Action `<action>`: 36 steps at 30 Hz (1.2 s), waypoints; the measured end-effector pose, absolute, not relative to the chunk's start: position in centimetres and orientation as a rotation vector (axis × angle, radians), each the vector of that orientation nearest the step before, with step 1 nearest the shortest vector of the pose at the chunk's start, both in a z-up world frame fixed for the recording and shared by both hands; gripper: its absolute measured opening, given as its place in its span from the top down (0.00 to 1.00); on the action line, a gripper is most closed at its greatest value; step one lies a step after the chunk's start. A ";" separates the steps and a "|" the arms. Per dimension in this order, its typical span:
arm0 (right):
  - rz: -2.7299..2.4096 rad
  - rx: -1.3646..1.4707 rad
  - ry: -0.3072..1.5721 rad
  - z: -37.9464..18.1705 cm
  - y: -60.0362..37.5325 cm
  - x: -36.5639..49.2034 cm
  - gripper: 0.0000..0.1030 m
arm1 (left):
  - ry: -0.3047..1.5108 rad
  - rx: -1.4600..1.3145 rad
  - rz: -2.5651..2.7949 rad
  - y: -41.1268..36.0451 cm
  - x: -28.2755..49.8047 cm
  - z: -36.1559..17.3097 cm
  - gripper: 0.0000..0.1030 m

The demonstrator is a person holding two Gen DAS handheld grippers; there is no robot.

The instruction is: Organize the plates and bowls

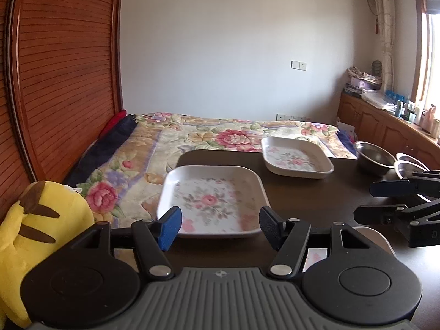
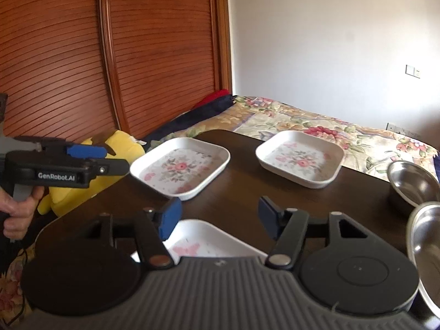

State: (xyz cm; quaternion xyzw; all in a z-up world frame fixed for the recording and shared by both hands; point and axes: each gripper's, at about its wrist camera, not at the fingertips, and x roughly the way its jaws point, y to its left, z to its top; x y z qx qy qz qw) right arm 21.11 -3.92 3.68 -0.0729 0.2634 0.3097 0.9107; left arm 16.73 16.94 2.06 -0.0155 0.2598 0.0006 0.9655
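Three white square plates with a floral print lie on a dark table point(image 1: 302, 198). One plate point(image 1: 211, 198) sits at the left edge, just ahead of my left gripper point(image 1: 220, 227), which is open around its near rim without touching it. A second plate point(image 1: 295, 156) lies farther back. In the right wrist view the same pair appears as the left plate point(image 2: 180, 167) and the far plate point(image 2: 299, 156). The third plate point(image 2: 209, 242) lies under my right gripper point(image 2: 220, 218), open and empty. Two steel bowls point(image 2: 412, 184) point(image 2: 426, 250) stand on the right.
A bed with a floral blanket point(image 1: 192, 134) runs beyond the table's far edge. A yellow plush toy point(image 1: 41, 225) rests at the table's left, below a wooden louvred wardrobe point(image 1: 63, 68). A hand point(image 2: 16, 206) holds the left gripper point(image 2: 117, 160). Cabinets point(image 1: 385, 126) line the right wall.
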 end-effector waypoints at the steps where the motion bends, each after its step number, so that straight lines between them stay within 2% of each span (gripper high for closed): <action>1: 0.642 -0.154 0.544 3.7 -3.7 21.4 0.39 | 0.527 -0.030 0.003 17.3 17.0 2.0 0.14; 24: 0.680 -0.194 0.608 2.5 1.8 27.6 0.39 | 0.559 -0.022 0.019 22.1 23.0 0.8 0.15; 31: 0.684 -0.176 0.666 1.3 3.1 29.8 0.40 | 0.606 -0.043 0.013 23.3 24.9 -0.7 0.31; 36: 0.695 -0.187 0.706 0.4 4.0 30.8 0.47 | 0.624 -0.054 0.020 23.9 25.8 -1.3 0.35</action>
